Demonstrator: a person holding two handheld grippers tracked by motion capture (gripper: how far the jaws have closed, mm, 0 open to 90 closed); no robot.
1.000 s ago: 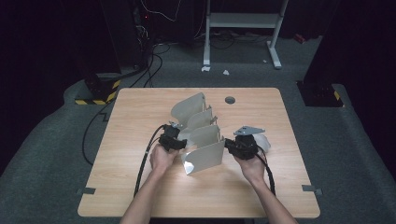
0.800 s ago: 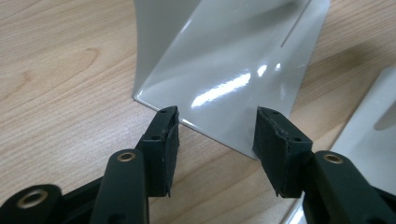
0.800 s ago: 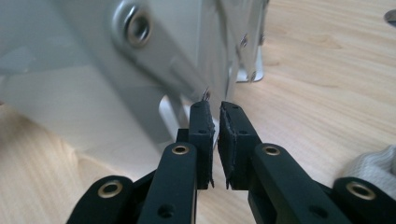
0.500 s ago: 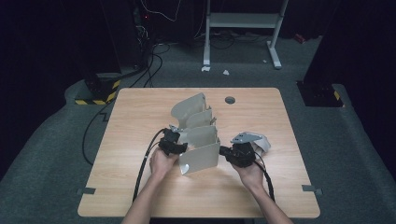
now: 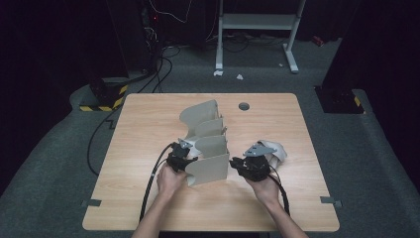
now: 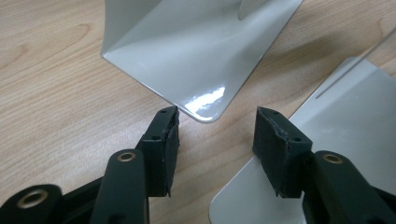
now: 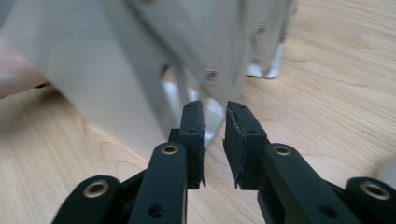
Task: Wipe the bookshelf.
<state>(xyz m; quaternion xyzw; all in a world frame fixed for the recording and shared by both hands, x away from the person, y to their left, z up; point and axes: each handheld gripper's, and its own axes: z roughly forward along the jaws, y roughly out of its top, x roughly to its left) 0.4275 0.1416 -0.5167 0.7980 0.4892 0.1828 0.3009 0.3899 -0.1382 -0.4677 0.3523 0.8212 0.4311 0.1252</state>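
Metal file rack (image 5: 205, 144), grey with upright dividers, stands near the middle of the wooden table (image 5: 148, 124). Left gripper (image 5: 181, 161) sits at its near left corner, jaws spread wide with nothing clamped; a rounded plate corner (image 6: 205, 109) lies just ahead of them. Right gripper (image 5: 247, 166) is just beside the rack's right end; its jaws have just been opening, a narrow gap, nothing between. White cloth (image 5: 277, 151) lies behind it.
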